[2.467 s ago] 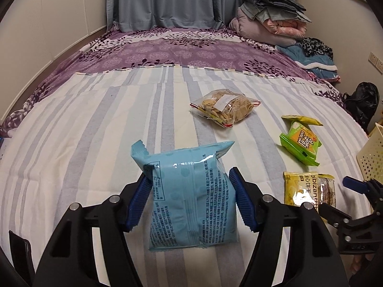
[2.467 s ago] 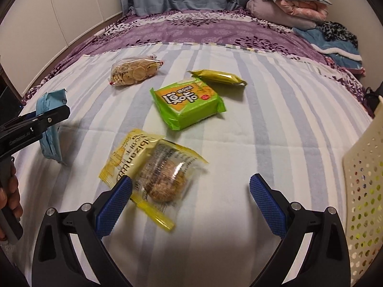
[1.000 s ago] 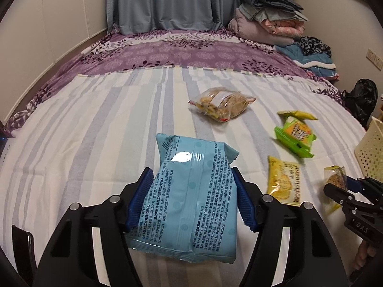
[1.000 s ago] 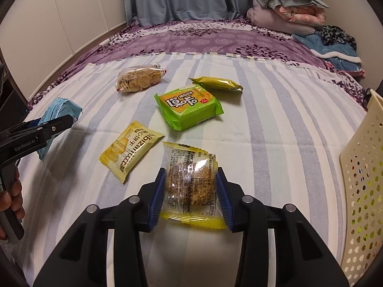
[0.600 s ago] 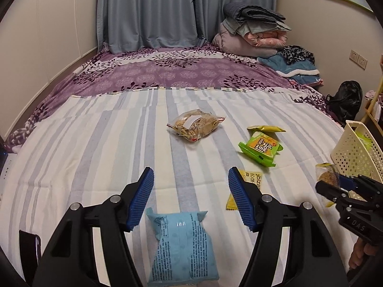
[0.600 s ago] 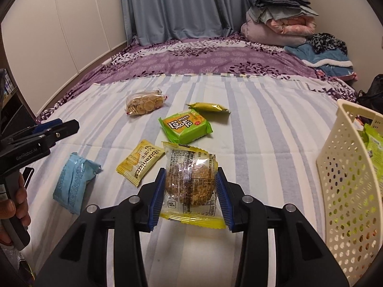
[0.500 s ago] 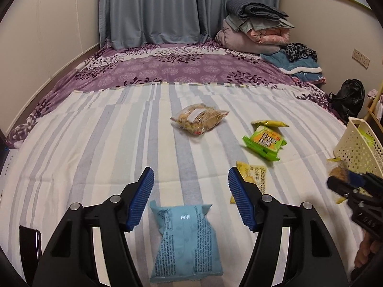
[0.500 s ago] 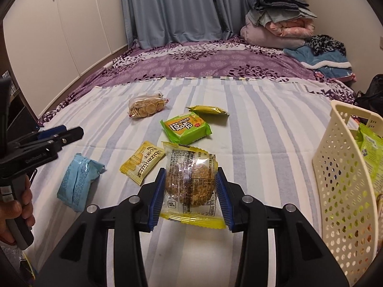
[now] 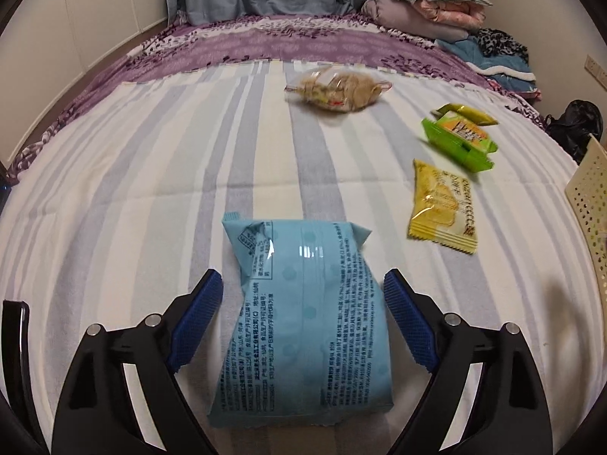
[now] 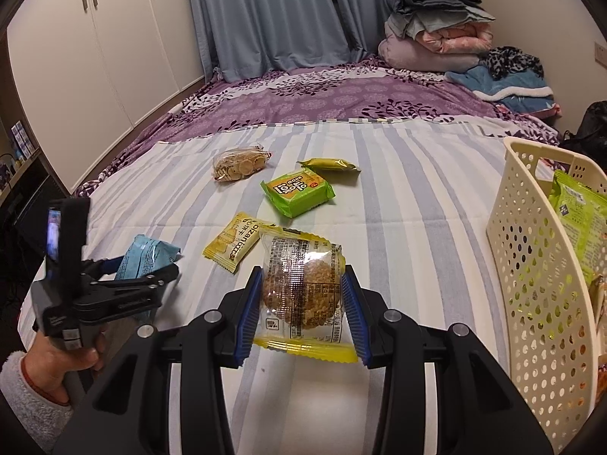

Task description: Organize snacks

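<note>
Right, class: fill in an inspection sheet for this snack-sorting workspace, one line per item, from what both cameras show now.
Surface: striped sheet on a bed.
Job's things: blue packet, yellow packet, green box, gold wrapper, clear biscuit bag lying loose; cream basket already holding snacks.
Clutter: folded bedding, black bag.
Grippers: left gripper opening, pads clear of blue packet; right gripper shut on cookie packet.
Cables: nothing seen.
Surroundings: curtain, wardrobe.
</note>
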`<state>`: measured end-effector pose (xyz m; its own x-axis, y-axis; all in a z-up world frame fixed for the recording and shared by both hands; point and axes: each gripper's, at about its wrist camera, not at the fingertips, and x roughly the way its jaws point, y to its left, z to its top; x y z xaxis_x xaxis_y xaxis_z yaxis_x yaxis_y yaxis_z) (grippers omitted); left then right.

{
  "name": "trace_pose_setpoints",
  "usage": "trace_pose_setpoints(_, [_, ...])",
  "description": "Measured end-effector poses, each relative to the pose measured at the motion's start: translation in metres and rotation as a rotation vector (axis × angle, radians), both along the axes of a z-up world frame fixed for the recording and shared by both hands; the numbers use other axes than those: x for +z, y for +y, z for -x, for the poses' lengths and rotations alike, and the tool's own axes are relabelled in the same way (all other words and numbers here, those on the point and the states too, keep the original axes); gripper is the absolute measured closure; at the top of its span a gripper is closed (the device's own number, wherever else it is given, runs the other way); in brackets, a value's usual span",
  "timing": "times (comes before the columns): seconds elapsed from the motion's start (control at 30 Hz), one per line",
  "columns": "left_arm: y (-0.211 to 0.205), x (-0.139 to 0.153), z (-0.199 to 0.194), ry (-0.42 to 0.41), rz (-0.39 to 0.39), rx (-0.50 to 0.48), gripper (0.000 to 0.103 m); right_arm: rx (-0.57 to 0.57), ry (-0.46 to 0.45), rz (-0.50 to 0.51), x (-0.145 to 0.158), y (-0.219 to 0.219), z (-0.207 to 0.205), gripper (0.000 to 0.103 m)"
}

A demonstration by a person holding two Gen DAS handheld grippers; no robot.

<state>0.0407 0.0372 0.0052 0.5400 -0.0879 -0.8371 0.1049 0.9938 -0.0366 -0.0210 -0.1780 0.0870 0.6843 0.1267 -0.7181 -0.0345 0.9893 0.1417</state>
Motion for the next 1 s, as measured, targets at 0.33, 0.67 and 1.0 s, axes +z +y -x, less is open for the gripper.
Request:
trace_pose_setpoints(0.33, [0.004, 0.029, 0.007, -0.071, 0.013, -0.003, 0.039, -0.034, -0.080, -0.026, 0.028, -0.011, 0.021, 0.062])
trace_pose_setpoints(0.67, [-0.027, 0.085, 0.027, -0.190, 0.026, -0.089, 0.039, -0.108, -0.184, -0.048, 0.062, -0.044, 0.045, 0.062])
trace_pose_setpoints(1.0, [-0.066, 0.115, 0.045, -0.246, 0.018, -0.177, 0.041, -0.235, -0.238, -0.064, 0.073, -0.097, 0.077, 0.062])
